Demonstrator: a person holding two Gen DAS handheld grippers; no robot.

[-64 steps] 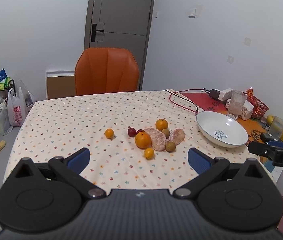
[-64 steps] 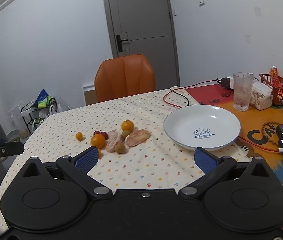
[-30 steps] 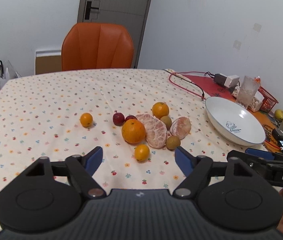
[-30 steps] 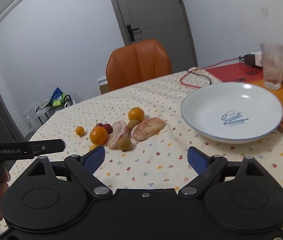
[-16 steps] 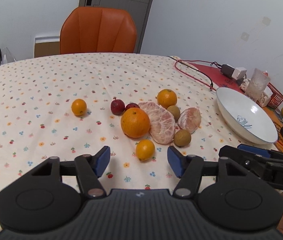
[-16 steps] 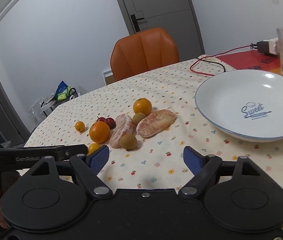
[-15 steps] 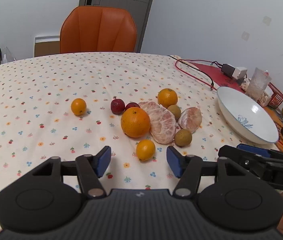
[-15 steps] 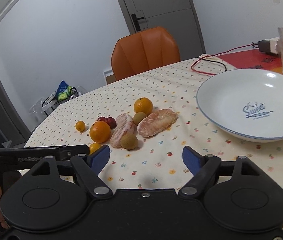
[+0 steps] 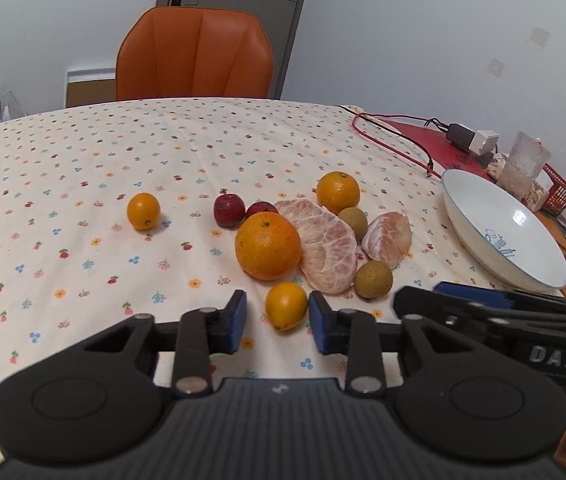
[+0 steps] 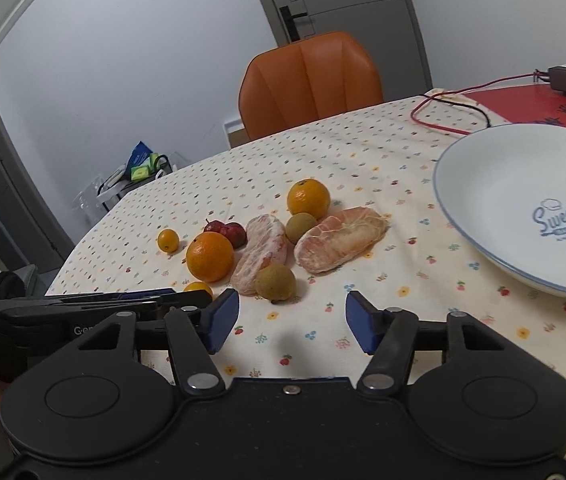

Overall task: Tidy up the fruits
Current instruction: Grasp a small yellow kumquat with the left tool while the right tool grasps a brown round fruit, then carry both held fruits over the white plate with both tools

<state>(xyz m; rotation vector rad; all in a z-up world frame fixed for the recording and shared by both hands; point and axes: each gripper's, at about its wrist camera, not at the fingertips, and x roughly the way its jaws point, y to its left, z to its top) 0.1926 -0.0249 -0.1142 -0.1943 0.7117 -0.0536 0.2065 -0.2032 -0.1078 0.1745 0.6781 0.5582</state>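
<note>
Left wrist view: the left gripper (image 9: 277,317) has just been closing and looks about pinched on the small round orange kumquat (image 9: 286,306) just in front of the big orange (image 9: 267,245). Smooth little ball, so an off-centre squeeze could squirt it away.

Right wrist view: the right gripper (image 10: 292,322), also closing, holds nothing, pads parted short of the brown longan (image 10: 275,281) by that orange. A nudge could roll it. The white bowl (image 10: 483,224) sits empty, well right.

Counter (image 9: 83,168) covered with a cream cloth printed with small flowers. Lying directly on it, centre frame: large orange (image 9: 267,246), smaller orange (image 9: 338,193), two peeled citrus halves (image 9: 325,246), two red fruits (image 9: 229,210), two brownish-green fruits (image 9: 373,279), two small kumquats (image 9: 143,211). White bowl (image 9: 483,216), red cable (image 9: 387,142) and tumbler (image 9: 523,164) at right.
</note>
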